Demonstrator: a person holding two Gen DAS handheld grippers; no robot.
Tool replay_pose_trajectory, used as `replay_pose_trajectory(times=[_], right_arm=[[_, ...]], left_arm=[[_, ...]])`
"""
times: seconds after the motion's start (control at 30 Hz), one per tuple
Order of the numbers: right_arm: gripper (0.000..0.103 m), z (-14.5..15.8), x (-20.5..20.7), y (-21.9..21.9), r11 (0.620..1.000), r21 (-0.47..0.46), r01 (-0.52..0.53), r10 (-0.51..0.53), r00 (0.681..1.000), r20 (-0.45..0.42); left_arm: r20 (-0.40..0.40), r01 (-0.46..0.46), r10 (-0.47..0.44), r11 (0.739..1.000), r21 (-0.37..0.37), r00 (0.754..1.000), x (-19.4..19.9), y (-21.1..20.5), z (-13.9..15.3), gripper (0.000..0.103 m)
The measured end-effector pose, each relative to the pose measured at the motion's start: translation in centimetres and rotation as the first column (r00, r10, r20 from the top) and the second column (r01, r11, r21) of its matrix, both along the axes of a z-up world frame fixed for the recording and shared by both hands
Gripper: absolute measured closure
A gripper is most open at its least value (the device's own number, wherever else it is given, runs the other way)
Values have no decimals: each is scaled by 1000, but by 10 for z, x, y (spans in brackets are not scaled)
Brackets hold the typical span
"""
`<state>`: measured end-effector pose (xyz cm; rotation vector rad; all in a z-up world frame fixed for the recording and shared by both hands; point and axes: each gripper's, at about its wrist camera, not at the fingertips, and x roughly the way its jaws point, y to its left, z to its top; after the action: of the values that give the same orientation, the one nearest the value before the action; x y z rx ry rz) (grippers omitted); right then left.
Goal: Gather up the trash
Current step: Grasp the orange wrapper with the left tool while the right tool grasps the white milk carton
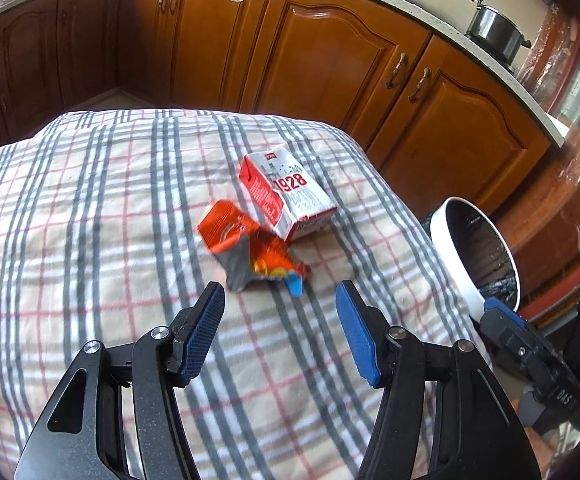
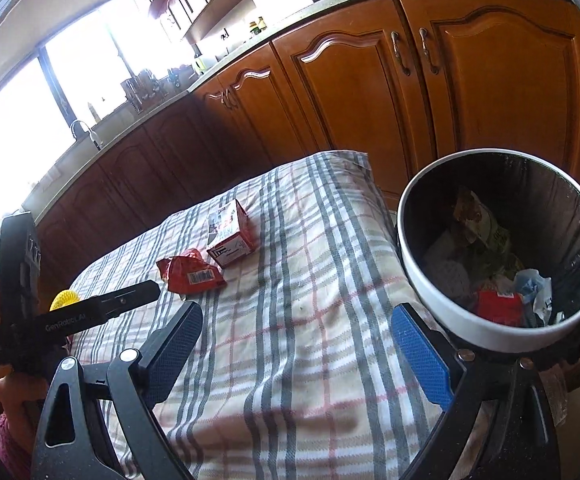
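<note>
Trash is seen as two pieces on the checked cloth (image 1: 89, 208): a crumpled orange wrapper (image 1: 249, 250) with a grey inner side and a barcode, and a red-and-white carton (image 1: 290, 196) printed "1928". The wrapper lies touching the carton's near corner, on the side away from the bin (image 2: 502, 248). The carton is laid flat on a broad face, its long axis running away from the grippers toward the cupboards (image 1: 330, 52). The white-rimmed, dark-lined bin is stood beside the cloth's edge, well apart from the carton, with paper and packets already inside. Wooden cupboards under a pale counter (image 2: 330, 0) are seen behind the carton, with a bright window (image 2: 29, 100) further along. The left gripper (image 1: 279, 300) is held open just short of the wrapper, nothing between its pads. The right gripper (image 2: 296, 324) is likewise open and empty, next to the bin.
</note>
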<state>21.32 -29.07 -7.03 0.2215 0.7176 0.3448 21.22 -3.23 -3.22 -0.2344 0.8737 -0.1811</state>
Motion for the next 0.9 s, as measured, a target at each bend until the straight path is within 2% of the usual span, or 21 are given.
replay_pose_trajectory(times=[0.17, 0.23, 0.3, 0.4, 0.43, 0.73, 0.9], right_arm=[[7, 0, 16, 2, 1000, -4, -7, 7, 1000, -4], [7, -1, 23, 4, 1000, -3, -16, 16, 1000, -10], [7, -1, 29, 8, 1000, -7, -24, 24, 1000, -14], [9, -3, 38, 17, 999, -15, -45, 45, 999, -18], [11, -4, 40, 20, 998, -16, -52, 52, 998, -19], [33, -14, 78, 69, 986, -49, -159, 157, 986, -54], [34, -21, 105, 103, 972, -101, -213, 206, 976, -72]], left_arm=[[-32, -4, 3, 1000, -10, 999, 23, -1, -12, 46], [-44, 0, -1, 1000, -15, 999, 29, -1, -17, 68], [-59, 7, -9, 1000, -25, 998, 34, 2, -22, 80], [-50, 27, -28, 999, -21, 998, 35, 6, -26, 81], [-44, 38, -38, 999, -15, 998, 34, 8, -26, 99], [-37, 77, -77, 997, -14, 996, 14, 32, -22, 100], [-42, 84, -84, 996, -5, 996, 8, 38, -22, 100]])
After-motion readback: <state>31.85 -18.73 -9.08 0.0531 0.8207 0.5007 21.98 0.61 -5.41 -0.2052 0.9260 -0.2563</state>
